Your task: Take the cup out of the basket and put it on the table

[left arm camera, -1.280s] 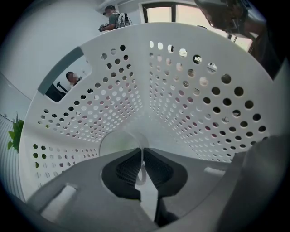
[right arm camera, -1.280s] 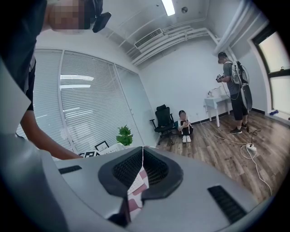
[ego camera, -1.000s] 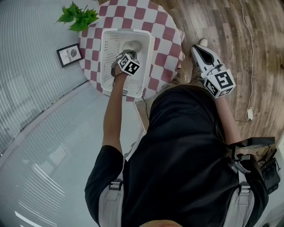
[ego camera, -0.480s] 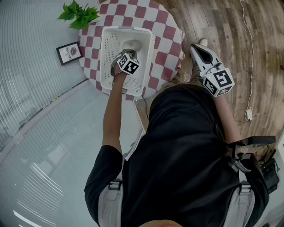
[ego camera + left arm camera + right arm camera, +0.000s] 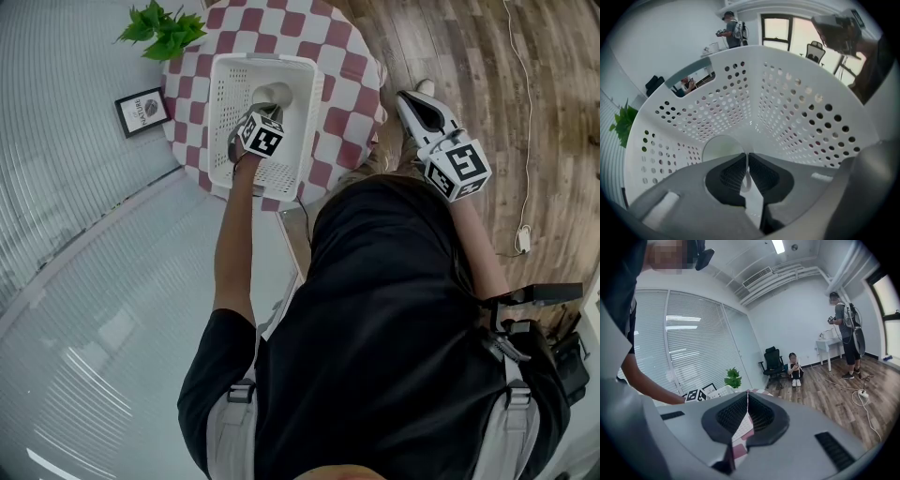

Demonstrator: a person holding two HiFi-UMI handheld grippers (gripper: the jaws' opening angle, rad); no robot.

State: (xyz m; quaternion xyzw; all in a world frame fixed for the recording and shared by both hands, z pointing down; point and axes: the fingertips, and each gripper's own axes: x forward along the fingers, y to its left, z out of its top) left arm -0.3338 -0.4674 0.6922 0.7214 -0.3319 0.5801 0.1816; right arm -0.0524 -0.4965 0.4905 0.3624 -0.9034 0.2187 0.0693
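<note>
Checkered table (image 5: 352, 56) supports the white basket (image 5: 223, 112). Inside it, the left gripper (image 5: 748, 164) points steeply down, jaws nipped narrowly on the cup (image 5: 723, 149) wall, probably to lift it out. The right gripper (image 5: 747, 401), closed and empty, hangs clear beside the table.

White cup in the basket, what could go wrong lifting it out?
The left gripper pinches only the thin rim of the white cup, so it may swing or slip. Tall walls of the white perforated plastic basket could catch it. The right gripper isn't steadying the basket, which might shift.
</note>
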